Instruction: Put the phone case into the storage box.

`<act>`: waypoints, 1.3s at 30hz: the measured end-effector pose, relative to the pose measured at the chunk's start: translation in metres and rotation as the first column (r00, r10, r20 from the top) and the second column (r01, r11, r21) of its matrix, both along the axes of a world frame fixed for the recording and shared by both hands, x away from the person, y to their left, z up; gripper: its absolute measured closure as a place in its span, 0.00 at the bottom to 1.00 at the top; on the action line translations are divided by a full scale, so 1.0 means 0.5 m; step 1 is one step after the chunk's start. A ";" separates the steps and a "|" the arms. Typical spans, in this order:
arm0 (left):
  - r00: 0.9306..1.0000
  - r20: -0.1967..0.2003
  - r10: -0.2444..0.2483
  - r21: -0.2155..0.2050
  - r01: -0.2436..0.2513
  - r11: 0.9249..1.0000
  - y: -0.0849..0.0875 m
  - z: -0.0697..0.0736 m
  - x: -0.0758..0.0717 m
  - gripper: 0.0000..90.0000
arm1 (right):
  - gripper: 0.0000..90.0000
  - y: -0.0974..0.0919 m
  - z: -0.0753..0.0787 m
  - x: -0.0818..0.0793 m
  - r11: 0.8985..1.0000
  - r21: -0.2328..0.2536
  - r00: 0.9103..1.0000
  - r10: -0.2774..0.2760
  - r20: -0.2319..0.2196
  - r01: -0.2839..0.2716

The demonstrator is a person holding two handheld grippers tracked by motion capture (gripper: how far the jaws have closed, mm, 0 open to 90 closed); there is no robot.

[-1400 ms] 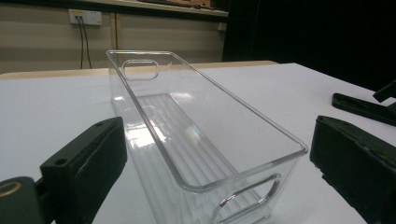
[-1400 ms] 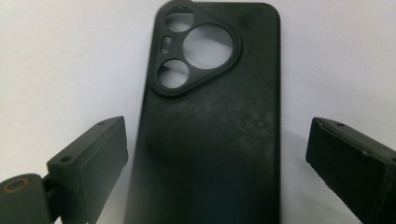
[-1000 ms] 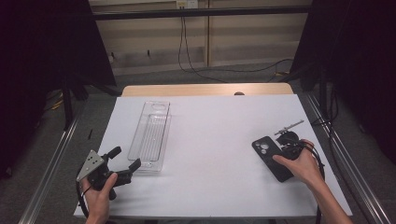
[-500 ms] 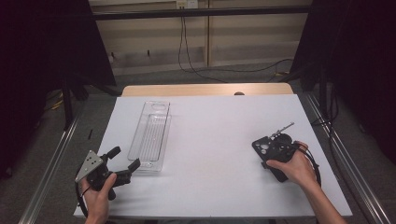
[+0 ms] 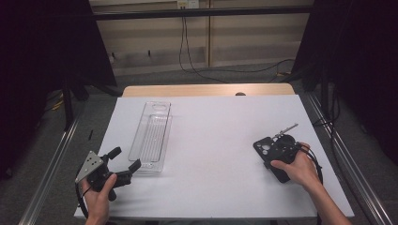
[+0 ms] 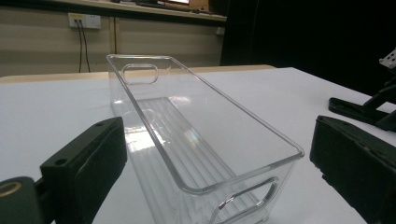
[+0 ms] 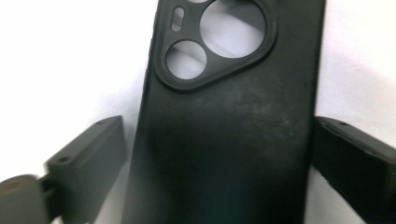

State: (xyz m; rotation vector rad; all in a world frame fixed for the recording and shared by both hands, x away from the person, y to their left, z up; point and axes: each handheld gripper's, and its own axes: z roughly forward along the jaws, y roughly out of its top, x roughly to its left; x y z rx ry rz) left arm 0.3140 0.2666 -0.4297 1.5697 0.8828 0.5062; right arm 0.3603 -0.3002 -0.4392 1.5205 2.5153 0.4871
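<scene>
Bin left, phone case right on the desk [image 5: 211, 122]

The bin [image 5: 152, 136] lies left of centre; the phone case [image 5: 268, 152] lies right of centre, well apart from it.

The long clear plastic bin [image 6: 205, 140] is glossy and see-through, with a ribbed floor and smooth rounded rims that catch the light; it stands near the table's left edge. The black phone case [image 7: 229, 135], near the right edge, looks like matt soft plastic or rubber, faintly dusty and scuffed. The white table top [image 5: 216, 136] is smooth and matt, like paper or laminate; a pale wooden strip [image 5: 206, 90] runs along its far edge.
</scene>
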 end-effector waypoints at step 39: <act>1.000 -0.002 -0.007 0.009 0.007 1.000 0.000 -0.001 0.000 0.04 | 0.17 -0.033 0.055 -0.026 0.983 0.181 0.962 -0.029 0.273 -0.022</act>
